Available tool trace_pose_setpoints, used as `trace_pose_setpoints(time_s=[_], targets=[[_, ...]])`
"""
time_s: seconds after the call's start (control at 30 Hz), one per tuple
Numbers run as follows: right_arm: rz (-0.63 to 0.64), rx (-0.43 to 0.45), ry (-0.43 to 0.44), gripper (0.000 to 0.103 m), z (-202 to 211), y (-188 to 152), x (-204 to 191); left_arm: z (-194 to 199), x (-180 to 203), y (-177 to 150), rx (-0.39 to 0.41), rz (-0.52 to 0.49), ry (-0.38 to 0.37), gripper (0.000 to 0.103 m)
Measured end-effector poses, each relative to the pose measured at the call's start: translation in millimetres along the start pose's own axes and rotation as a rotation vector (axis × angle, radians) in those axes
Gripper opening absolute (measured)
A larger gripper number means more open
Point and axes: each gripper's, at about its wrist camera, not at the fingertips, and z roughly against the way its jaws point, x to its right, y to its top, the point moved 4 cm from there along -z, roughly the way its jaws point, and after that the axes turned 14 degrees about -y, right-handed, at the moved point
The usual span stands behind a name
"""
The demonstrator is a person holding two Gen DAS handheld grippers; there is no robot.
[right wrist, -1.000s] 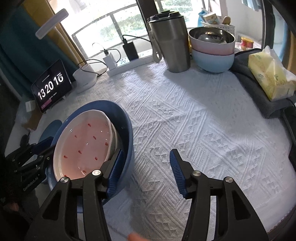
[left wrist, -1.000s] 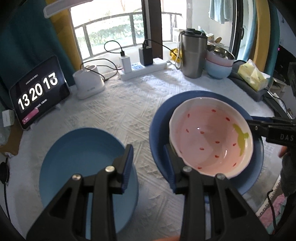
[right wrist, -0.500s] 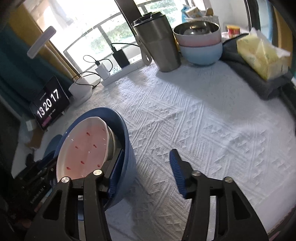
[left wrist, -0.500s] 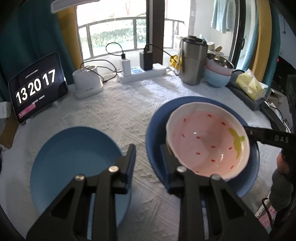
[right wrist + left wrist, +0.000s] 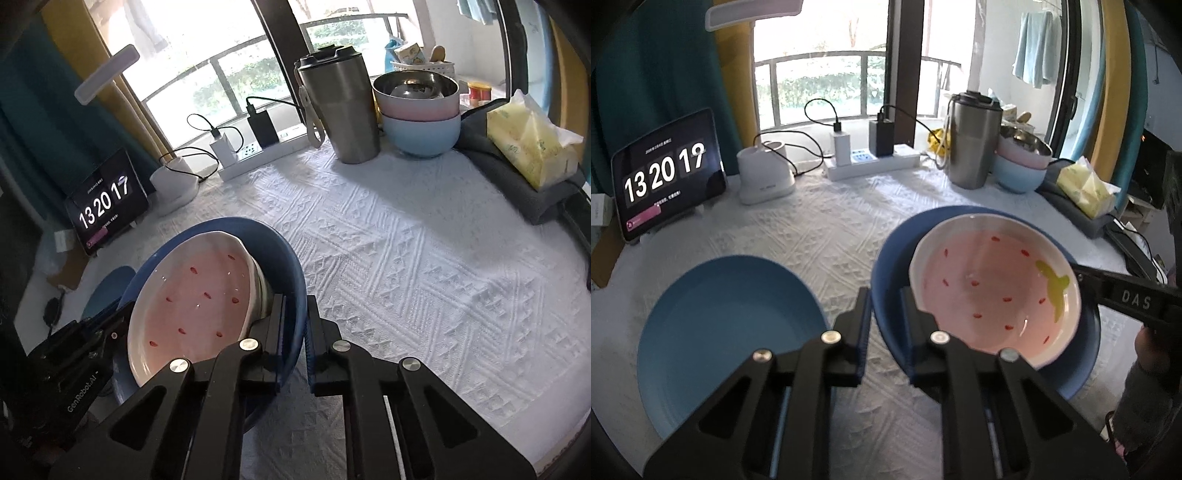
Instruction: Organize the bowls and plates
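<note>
Left gripper [image 5: 884, 319]: its blue-padded fingers are clamped on the near rim of the dark blue plate [image 5: 892, 258]. A second ago the fingers stood apart around that rim; half a second ago they were narrower.
Right gripper [image 5: 295, 328]: clenched on the opposite rim of the same plate [image 5: 291, 273], one finger inside the rim and one outside. In both earlier frames its fingers were wide apart, the outer one over bare cloth.
Dark blue plate: held between the two grippers. In the right wrist view it looks tilted; whether it has left the cloth I cannot tell.
Pink strawberry bowl [image 5: 995, 284]: sits inside the dark blue plate, white-rimmed with red seed marks and a green leaf, as it did a second ago.
Light blue plate [image 5: 727, 332]: flat on the cloth just left of the held plate, apart from it, unmoved.
Surface: a table under a white embossed tablecloth [image 5: 424, 266].
Back of table: a tablet clock [image 5: 666, 173] reading 13 20 19, a white lamp base [image 5: 764, 171], a power strip [image 5: 871, 160] with chargers, a steel tumbler [image 5: 340, 110], and stacked pink and blue bowls [image 5: 421, 118].
Right edge: a yellow tissue pack [image 5: 532, 144] on a dark grey cloth.
Room: a window with a balcony railing, flanked by teal and yellow curtains.
</note>
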Motion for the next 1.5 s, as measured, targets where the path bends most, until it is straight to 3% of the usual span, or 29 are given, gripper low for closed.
trace_pose_setpoints(time_s=[0.9,1.5], targets=[[-0.02,0.011,-0.044,0.011,13.4,-1.1,7.5,9.5,8.9,0.4,0.019,-0.006,-0.066,0.014],[-0.002,0.054,-0.046,0.011,37.3,2.4,-2.8,35.8,8.1,4.8,0.061,-0.01,-0.069,0.014]])
